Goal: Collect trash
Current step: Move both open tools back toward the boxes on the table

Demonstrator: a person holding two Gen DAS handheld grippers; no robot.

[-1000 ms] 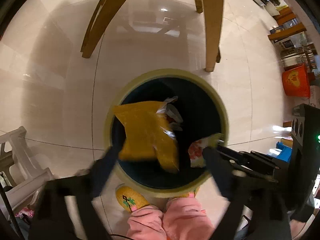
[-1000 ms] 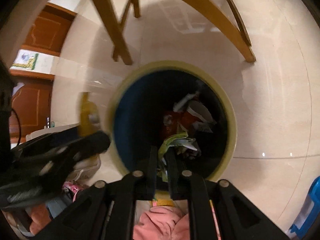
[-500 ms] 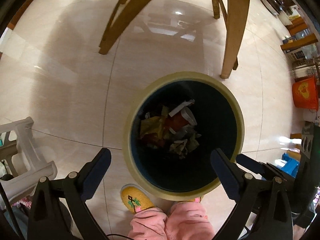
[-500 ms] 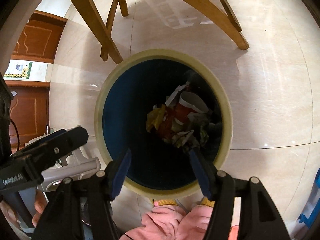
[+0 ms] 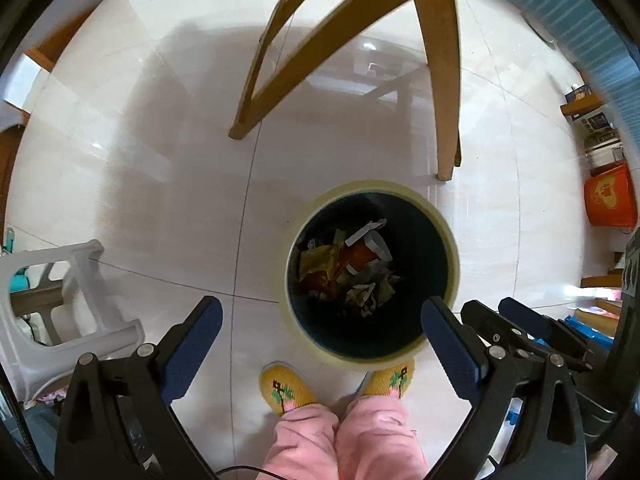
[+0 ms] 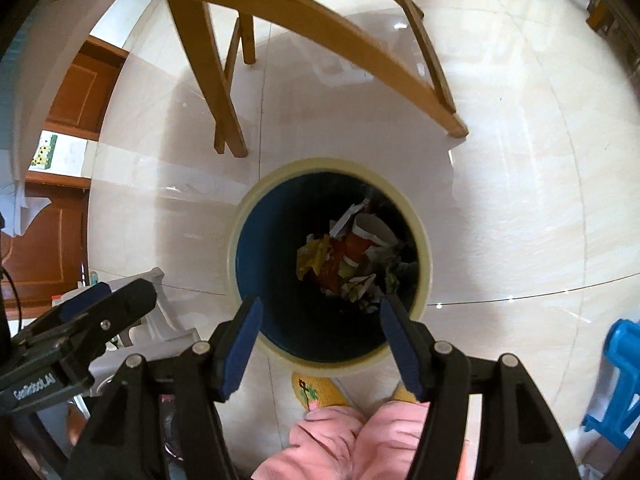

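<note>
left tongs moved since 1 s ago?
Yes. The left tongs have pulled up and away: the trash bin looks smaller and the chair legs show more. Empty and open now.

left gripper [image 5: 322, 314]: fingers spread wide, empty, pointing down | right gripper [image 6: 320, 318]: fingers apart, empty, pointing down | both side by side

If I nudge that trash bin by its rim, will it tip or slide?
The trash bin probably slides: the tile floor looks glossy. It likely feels light, holding only crumpled wrappers and a paper cup. Tall walls suggest a high push could tip it.
</note>
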